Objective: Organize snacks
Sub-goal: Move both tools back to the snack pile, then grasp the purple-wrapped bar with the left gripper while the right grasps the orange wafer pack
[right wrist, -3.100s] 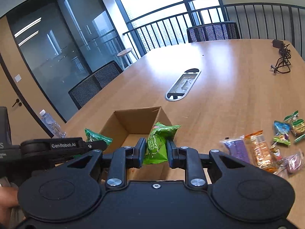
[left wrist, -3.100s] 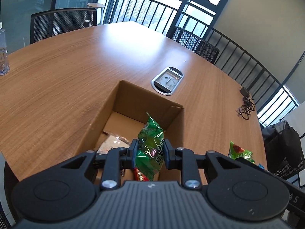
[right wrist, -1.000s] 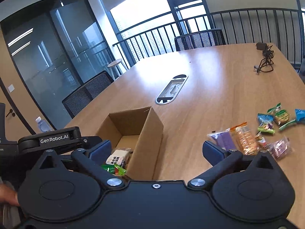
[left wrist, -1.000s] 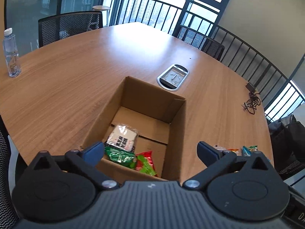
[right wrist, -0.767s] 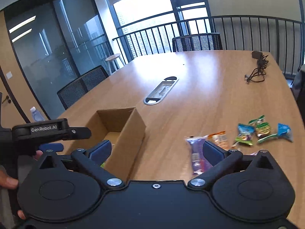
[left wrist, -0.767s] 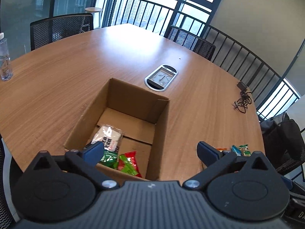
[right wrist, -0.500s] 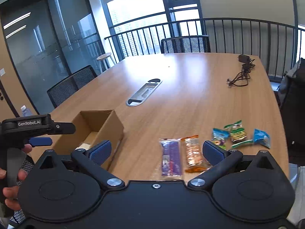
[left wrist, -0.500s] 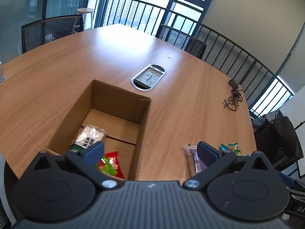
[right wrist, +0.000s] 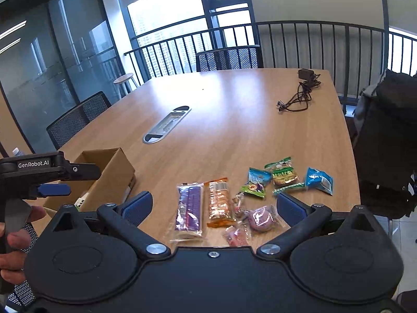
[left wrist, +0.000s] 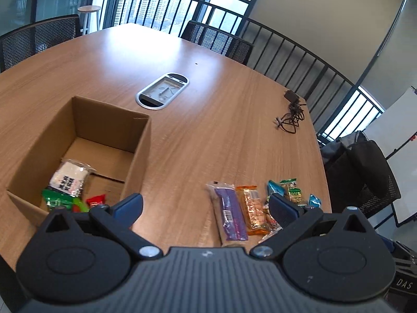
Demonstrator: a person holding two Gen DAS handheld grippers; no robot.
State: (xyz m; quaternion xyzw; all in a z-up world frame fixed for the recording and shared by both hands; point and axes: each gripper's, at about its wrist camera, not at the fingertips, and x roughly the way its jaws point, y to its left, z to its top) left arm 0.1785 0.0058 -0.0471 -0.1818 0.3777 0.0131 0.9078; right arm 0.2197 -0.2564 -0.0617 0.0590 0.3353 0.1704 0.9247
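Right wrist view — right gripper (right wrist: 212,204) empty, fingers spread wide, held above the loose snacks at the table's near edge. Left gripper (left wrist: 206,207) likewise empty, fingers wide apart, between the cardboard box (left wrist: 140,156) and the snack pile.

Items on the table (right wrist: 234,120), unpacked:
- purple bar (right wrist: 189,210) in clear wrap, flat, lying lengthwise toward the camera;
- orange bar (right wrist: 219,202), just beside it;
- small green and blue pouches (right wrist: 282,176), a loose cluster farther out;
- round purple sweet (right wrist: 260,217) and a pink one in clear film, nearest the edge.

Items in the box: white packet (left wrist: 69,178), green and red wrappers at the near wall.

Handling, as judged: all light, crinkly and slippery; the bars look brittle inside their film. Best taken across the narrow width at mid-length, or by a crimped end seam, with gentle pressure.

Surface: smooth wood-grain table, little friction — wrappers may slide when nudged. Room: meeting room, mesh chairs, black railing, glass partition; charger cable (right wrist: 299,96) well apart from the snacks.
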